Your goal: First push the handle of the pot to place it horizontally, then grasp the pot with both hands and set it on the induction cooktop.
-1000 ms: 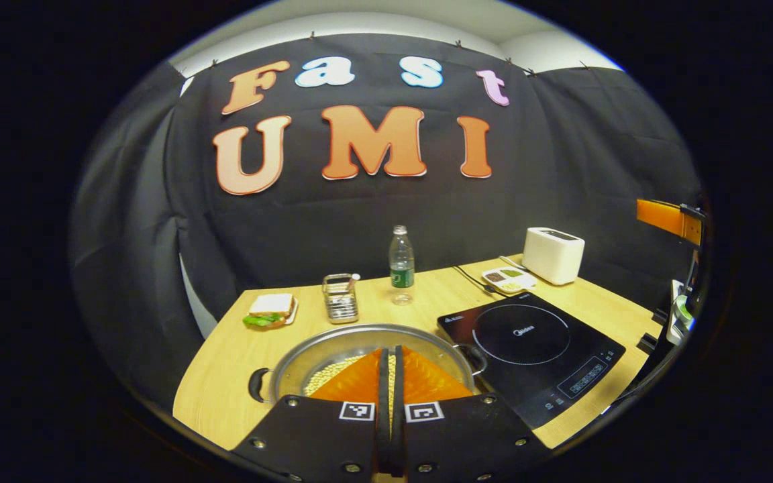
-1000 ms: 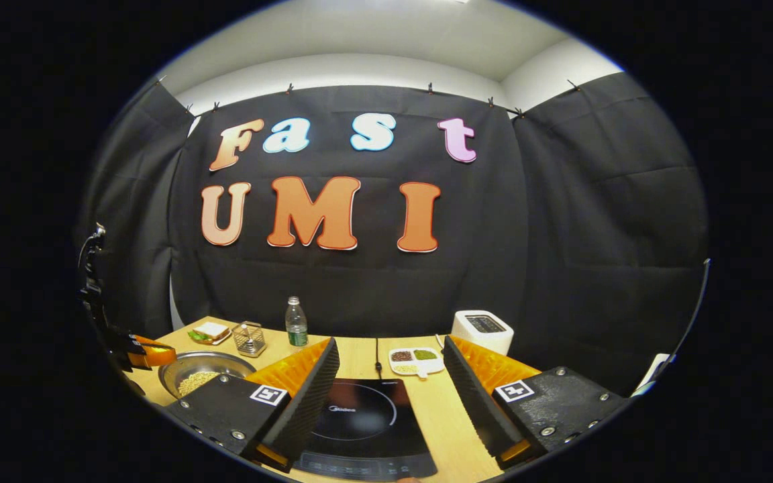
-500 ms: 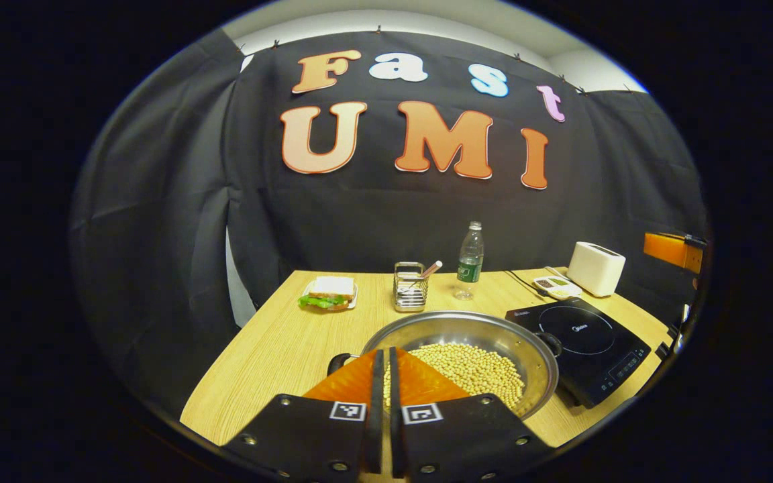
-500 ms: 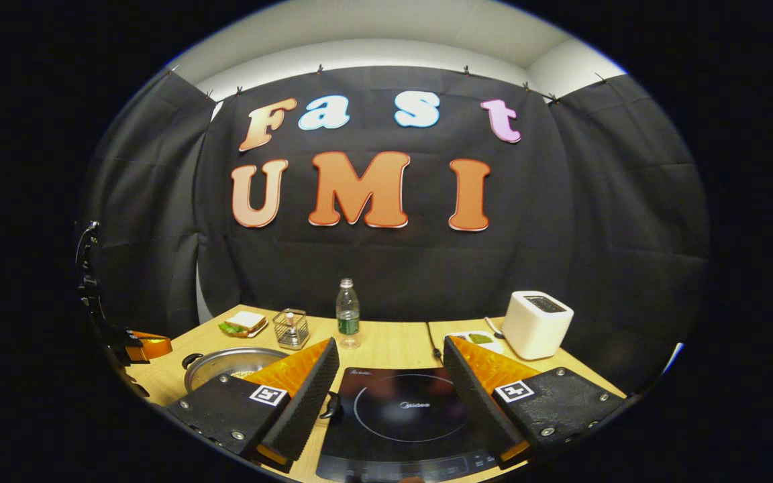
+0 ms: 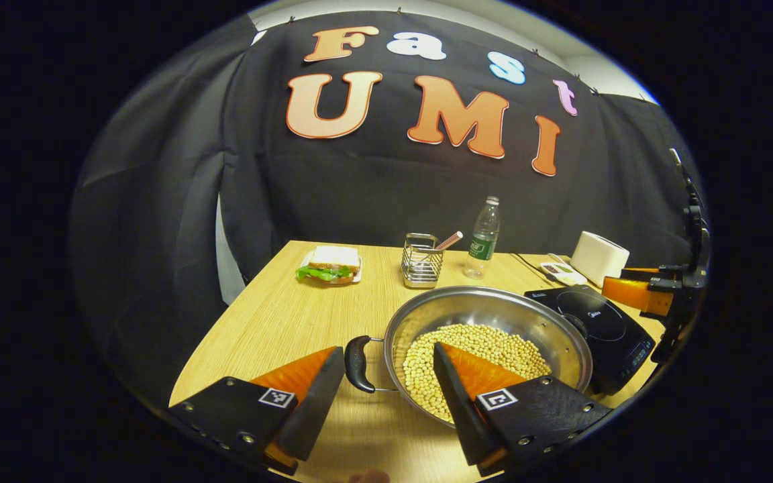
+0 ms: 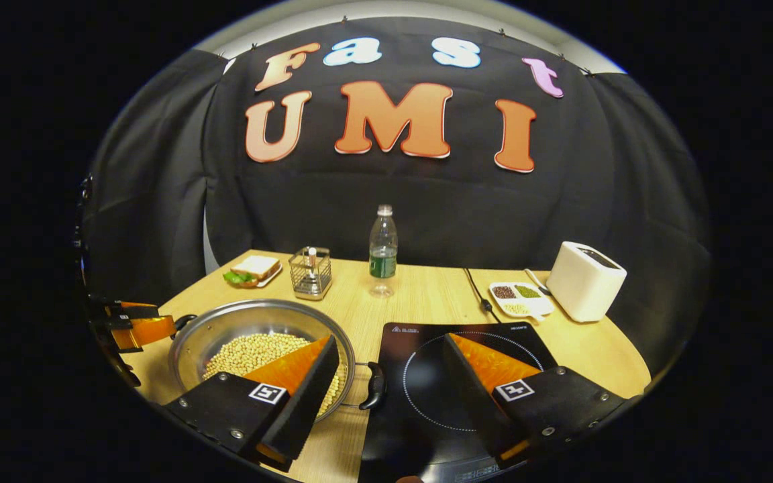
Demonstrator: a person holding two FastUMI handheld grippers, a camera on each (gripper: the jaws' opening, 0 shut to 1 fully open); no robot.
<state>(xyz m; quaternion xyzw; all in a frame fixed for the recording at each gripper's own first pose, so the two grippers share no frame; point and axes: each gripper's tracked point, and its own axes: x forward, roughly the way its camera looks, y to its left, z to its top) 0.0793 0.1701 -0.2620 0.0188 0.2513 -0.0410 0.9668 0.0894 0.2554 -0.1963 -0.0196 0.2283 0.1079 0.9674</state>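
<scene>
Left gripper point(image 5: 386, 376): fingers spread wide, holding nothing. In the left gripper view the pot's point(image 5: 494, 315) left handle point(image 5: 357, 363) sits in the gap between the 2 fingers, low centre of the frame; contact cannot be confirmed. The same gripper appears at the left edge of the right gripper view point(image 6: 135, 330), just beside the pot's far handle.

Right gripper point(image 6: 390, 372): fingers equally wide apart, holding nothing. In the right gripper view the pot's right handle point(image 6: 376, 385) lies between them, bottom centre. This gripper also appears at the right edge of the left gripper view point(image 5: 641, 293).

Location of pot point(image 6: 252, 322): on the table point(image 5: 279, 322), not on the induction cooktop point(image 6: 453, 349). In the right gripper view the right handle overlaps the cooktop's left edge. The 2 handles lie roughly side to side.

Open room: bare table top lies left of the pot in the left gripper view, out to the table's left edge. The cooktop's surface is bare.

Containers:
- Pot: holds pale beans point(image 5: 480, 349), 1 shallow layer.
- Wire basket point(image 6: 311, 272), behind the pot: holds a utensil, type unclear.
- Divided dish point(image 6: 519, 297), centre right beside the toaster point(image 6: 584, 280): holds small portions of dark, green and pale grains.
- Bottle point(image 6: 382, 251), centre: upright, capped.
- Sandwich point(image 5: 330, 264) on a plate at the table's far left.
</scene>
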